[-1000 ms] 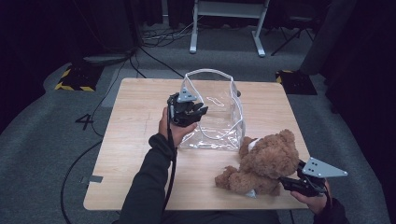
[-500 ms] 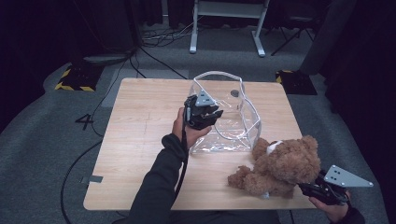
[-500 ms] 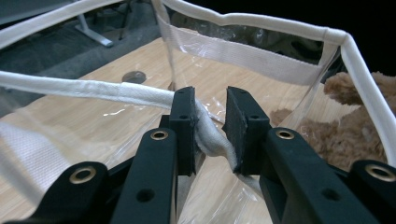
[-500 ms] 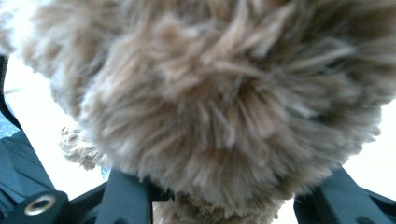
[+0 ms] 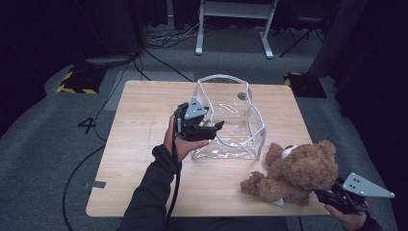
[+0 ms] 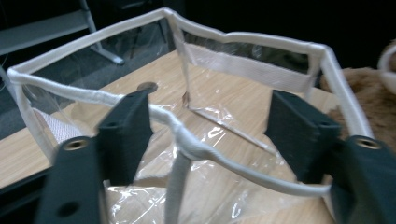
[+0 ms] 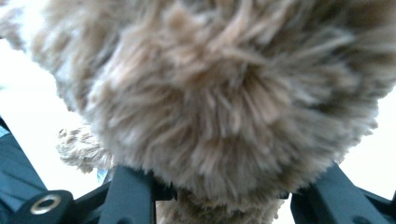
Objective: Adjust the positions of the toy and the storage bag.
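A clear plastic bag with a white rim stands upright on the wooden table. My left gripper sits at its near left wall. In the left gripper view the jaws have just been opening and stand wide, with the sagging rim running between them, untouched by either pad. A brown teddy bear lies at the table's front right corner. My right gripper grips it from the right. Its jaws have just been closing, and fur is pressed between them.
A round hole in the tabletop shows through the bag's far side. On the floor beyond the table stand a white frame, loose cables and yellow-black striped plates. The bear sits close to the table's front edge.
The right gripper has dragged the bear to the right, toward the table's corner. The left gripper pulled the bag's rim rightward, then opened and let the rim go.
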